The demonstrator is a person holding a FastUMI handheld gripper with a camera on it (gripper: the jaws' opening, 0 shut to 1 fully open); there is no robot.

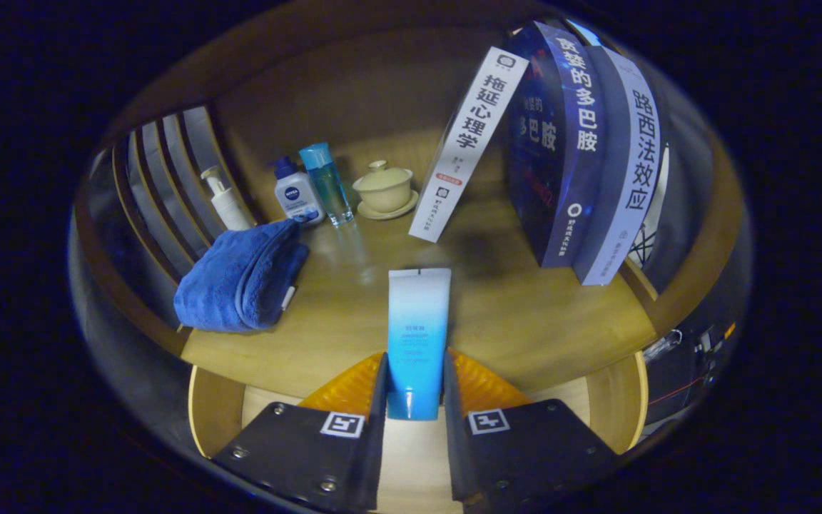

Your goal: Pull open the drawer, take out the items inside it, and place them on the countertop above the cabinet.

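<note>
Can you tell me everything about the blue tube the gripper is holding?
The blue tube is a soft-looking squeeze tube, white at its flat crimped end and fading to bright blue toward its cap end. It looks like plastic with faint print on its front. The gripper has both fingers pressed on its lower sides. It is held above the wooden countertop, pointing toward the books.

Cam rides hand-held gripper [414, 385] (facing countertop [525, 314])
</note>
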